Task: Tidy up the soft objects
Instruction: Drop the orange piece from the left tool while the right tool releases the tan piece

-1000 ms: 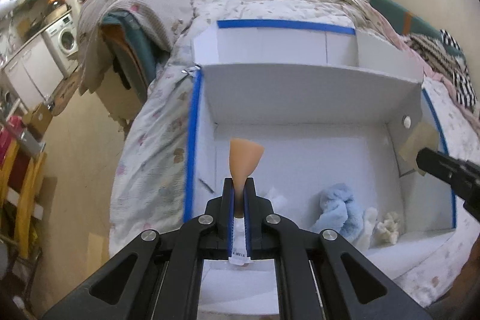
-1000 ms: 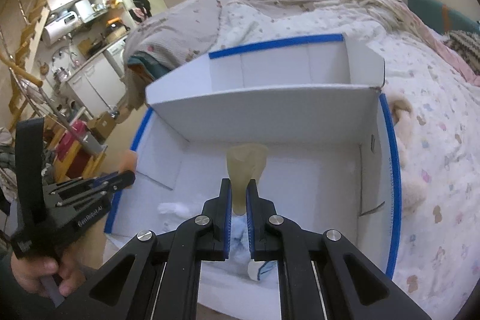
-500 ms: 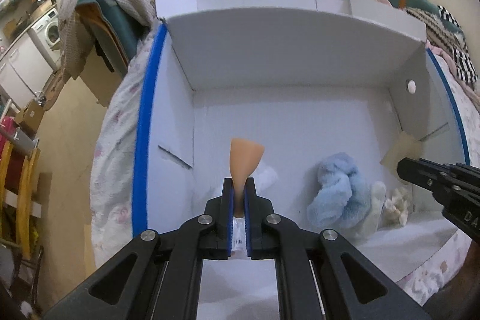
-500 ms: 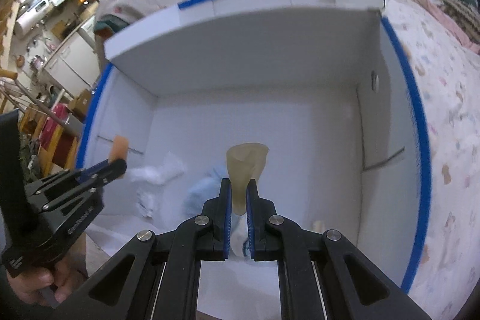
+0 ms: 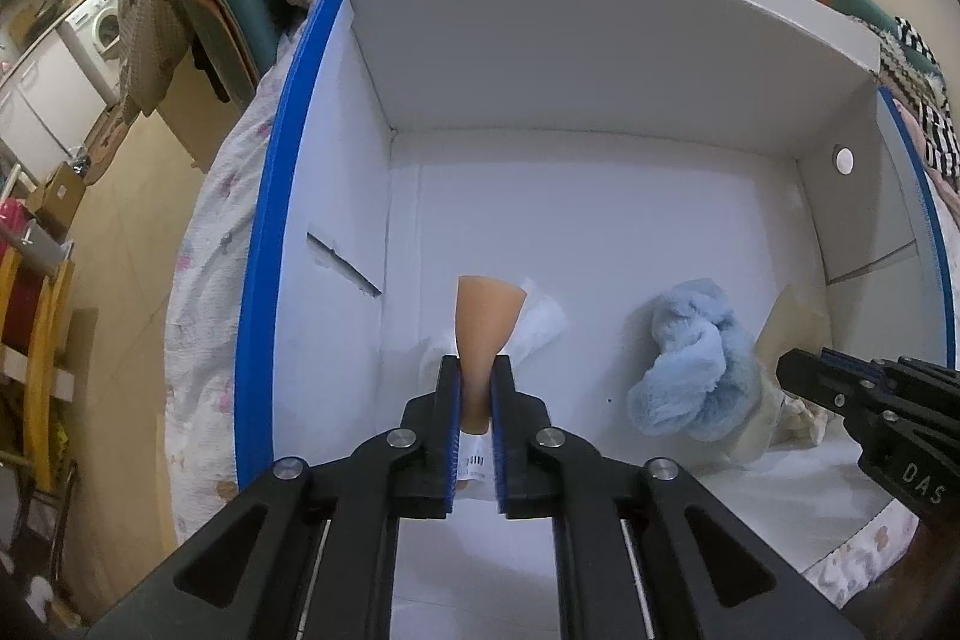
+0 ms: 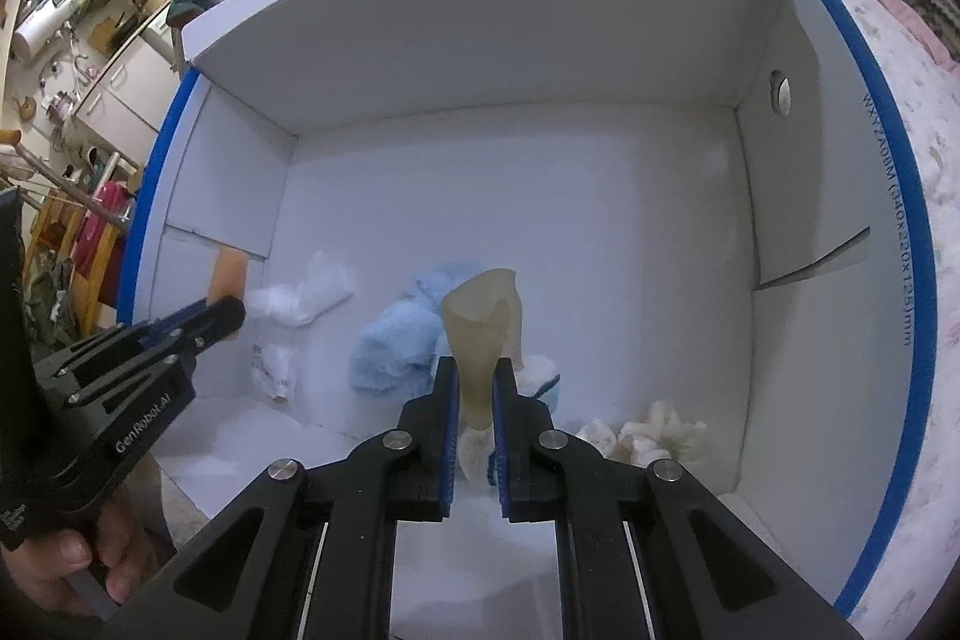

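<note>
"GenRobot.AI" on left gripper (image 6: 219, 316) body, "DAS" on right gripper (image 5: 798, 376) body, "WXYZA08M (340x220x125)mm" on box (image 6: 888, 220) wall

One white cardboard box (image 6: 828, 196) with blue tape along its edges. Inside it, near the front edge: one fluffy light blue toy (image 6: 396, 340), two crumpled white soft pieces (image 6: 306, 295) by the left wall, and one cream-coloured fluffy piece (image 6: 654, 436) toward the front right corner. Two black grippers, the left gripper (image 5: 477, 394) and the right gripper (image 6: 476, 388), each pinching one thin tan piece
</note>
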The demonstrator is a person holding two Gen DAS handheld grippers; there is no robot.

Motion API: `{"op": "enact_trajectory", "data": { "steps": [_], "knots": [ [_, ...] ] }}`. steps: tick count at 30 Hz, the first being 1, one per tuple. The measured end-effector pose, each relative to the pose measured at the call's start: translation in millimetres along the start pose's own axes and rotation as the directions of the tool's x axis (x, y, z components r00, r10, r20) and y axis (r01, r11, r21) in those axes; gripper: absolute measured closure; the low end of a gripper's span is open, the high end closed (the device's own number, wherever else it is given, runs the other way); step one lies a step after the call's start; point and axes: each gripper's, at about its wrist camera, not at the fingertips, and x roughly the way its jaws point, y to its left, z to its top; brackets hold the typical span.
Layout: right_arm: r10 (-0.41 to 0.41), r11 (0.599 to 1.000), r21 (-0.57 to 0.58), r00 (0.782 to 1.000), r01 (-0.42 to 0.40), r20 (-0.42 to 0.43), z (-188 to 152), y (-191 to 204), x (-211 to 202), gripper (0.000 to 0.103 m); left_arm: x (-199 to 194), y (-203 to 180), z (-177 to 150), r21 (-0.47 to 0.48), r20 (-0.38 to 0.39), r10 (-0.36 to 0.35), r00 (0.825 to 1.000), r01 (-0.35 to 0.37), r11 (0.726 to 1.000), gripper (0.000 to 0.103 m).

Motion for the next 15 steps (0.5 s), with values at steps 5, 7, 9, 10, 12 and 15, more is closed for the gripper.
{"op": "enact_trajectory", "data": {
  "steps": [5,7,9,10,12,15],
  "knots": [
    [0.025,1.000,0.016,1.000,-0.025,-0.009,0,-1,0,0.088,1,-3,-3,0.008,-0.009,-0.013,1.000,0.013,1.000,0.085],
    [0.028,0.999,0.018,1.000,-0.028,-0.008,1,-1,0,0.088,0,-6,-4,0.017,-0.006,-0.012,1.000,0.012,1.000,0.084],
    [0.032,0.999,0.023,0.999,-0.031,-0.004,1,-1,-1,0.086,-1,-8,-4,0.024,-0.003,-0.011,1.000,0.011,1.000,0.078],
    [0.031,0.999,0.024,1.000,-0.031,-0.003,1,-2,-2,0.086,-3,-9,-4,0.027,0.001,-0.008,1.000,0.008,1.000,0.076],
    [0.034,0.999,0.024,0.999,-0.034,0.002,1,-2,-2,0.084,-5,-11,-5,0.033,0.014,0.001,1.000,-0.001,0.999,0.073],
    [0.038,0.999,0.027,0.999,-0.038,0.009,1,-3,-4,0.081,-7,-12,-4,0.043,0.020,-0.001,1.000,0.000,0.999,0.070]
  ]
}}
